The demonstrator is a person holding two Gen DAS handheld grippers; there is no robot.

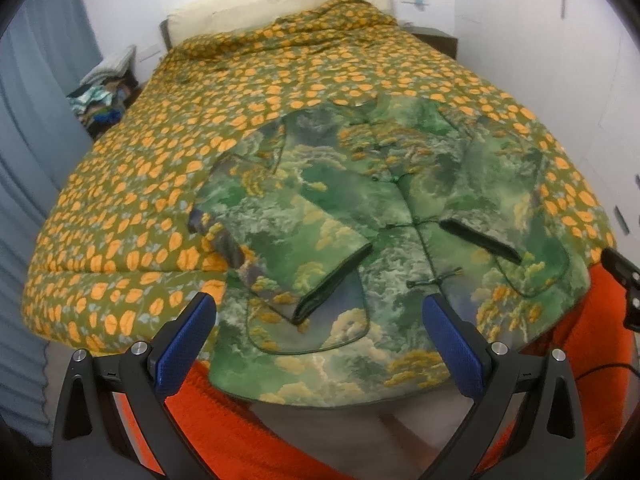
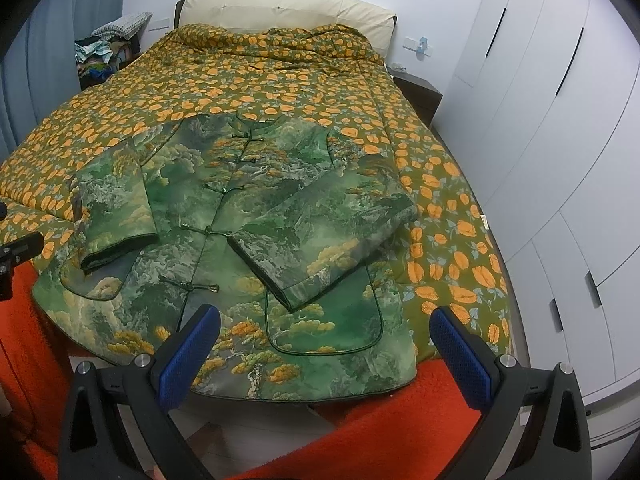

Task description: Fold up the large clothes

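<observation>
Tongs agape; jacket on quilted bed.

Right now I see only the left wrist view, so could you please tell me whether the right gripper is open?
Observer: Yes, the right gripper is open and empty, above the jacket near its hem.
Operator: Thank you. How does the sleeve on that side lie?
Observer: The sleeve is folded across the front, with its cuff over the top of the pocket.
Operator: Is anything beside the bed there?
Observer: A white wardrobe with dark handles runs along that side.
</observation>
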